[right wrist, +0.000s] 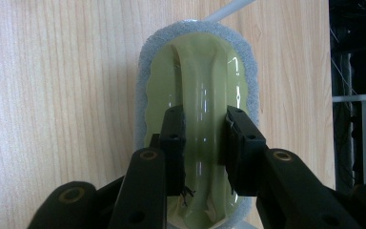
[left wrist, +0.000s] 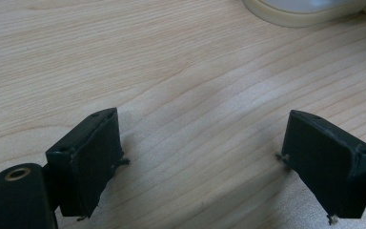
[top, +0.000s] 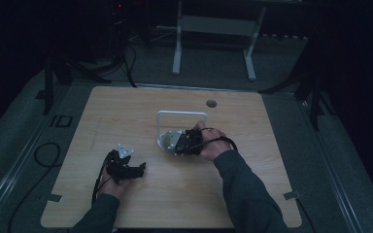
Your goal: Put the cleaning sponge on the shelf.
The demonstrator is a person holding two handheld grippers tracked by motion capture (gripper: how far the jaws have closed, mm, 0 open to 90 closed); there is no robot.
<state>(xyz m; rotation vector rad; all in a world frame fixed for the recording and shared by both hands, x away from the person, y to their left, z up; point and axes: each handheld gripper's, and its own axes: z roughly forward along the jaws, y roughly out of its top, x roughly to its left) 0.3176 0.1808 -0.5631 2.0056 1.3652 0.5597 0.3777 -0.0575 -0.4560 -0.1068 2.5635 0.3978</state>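
Note:
A pale green scrubber [right wrist: 195, 71] with a grey foam rim lies flat on the wooden table [top: 126, 111], next to a white wire frame [top: 181, 113]. My right gripper [right wrist: 206, 117] comes down on it from above, its jaws pressed against both sides of the raised green handle ridge. In the high view that right gripper [top: 182, 141] covers most of the scrubber [top: 166, 140] near the table's middle. My left gripper [top: 138, 169] rests low at the front left, open, with bare wood between its fingers [left wrist: 90, 157]. The scrubber's edge [left wrist: 305, 14] shows far ahead of it.
A round cable hole [top: 211, 103] sits in the table's far side. Beyond the table stands a white desk frame [top: 177, 43] on a grey floor. Dark stands flank the table at left [top: 48, 82] and right [top: 313, 92].

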